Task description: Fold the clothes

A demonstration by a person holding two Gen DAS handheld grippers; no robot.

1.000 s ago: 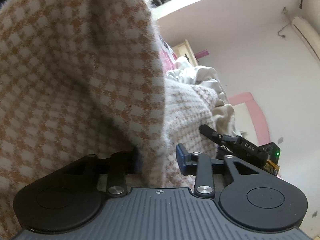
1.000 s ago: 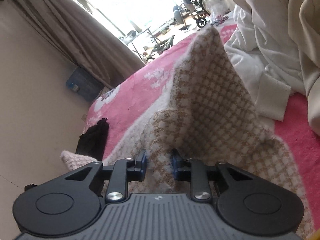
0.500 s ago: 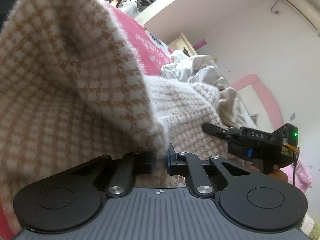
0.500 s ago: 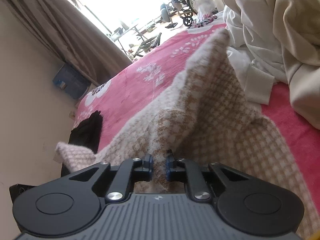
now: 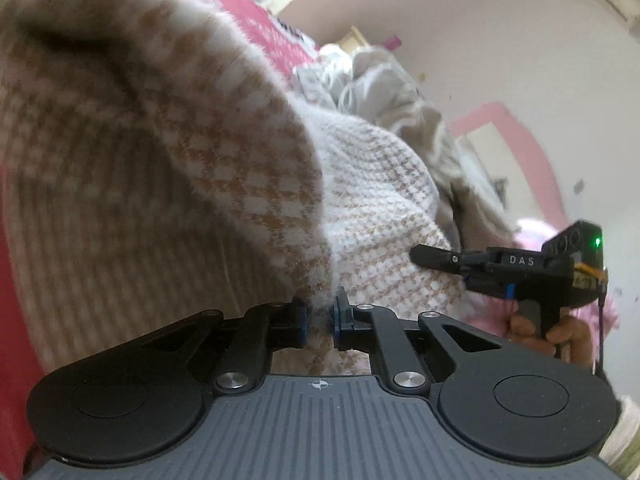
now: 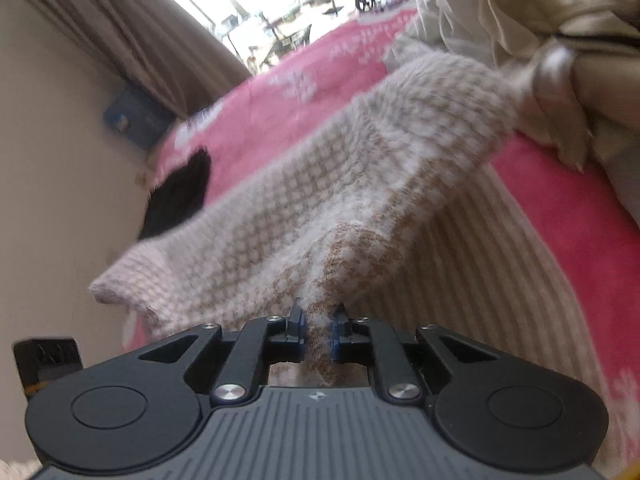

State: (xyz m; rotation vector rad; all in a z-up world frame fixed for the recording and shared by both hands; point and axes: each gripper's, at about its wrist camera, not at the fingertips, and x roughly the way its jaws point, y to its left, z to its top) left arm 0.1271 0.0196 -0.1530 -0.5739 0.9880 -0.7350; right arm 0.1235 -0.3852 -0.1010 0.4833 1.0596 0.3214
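Observation:
A tan-and-white checked knit sweater (image 5: pixel 168 152) fills the left wrist view, lifted into a hump. My left gripper (image 5: pixel 320 322) is shut on a fold of its edge. In the right wrist view the same sweater (image 6: pixel 320 184) stretches away over a pink flowered blanket (image 6: pixel 304 80), and my right gripper (image 6: pixel 319 334) is shut on a pinch of its knit. The other gripper's black body (image 5: pixel 520 268) shows at the right of the left wrist view, held by a hand (image 5: pixel 548 330).
A heap of cream and white garments (image 6: pixel 520 12) lies at the upper right on the blanket, also seen beyond the sweater (image 5: pixel 400 92). A black item (image 6: pixel 180 192) sits at the blanket's left edge by the wall. Curtains (image 6: pixel 120 28) hang at upper left.
Both grippers closed on the sweater and rose, carrying it sideways. The fabric now hangs stretched between them, and the cloth underneath shows its ribbed inner side.

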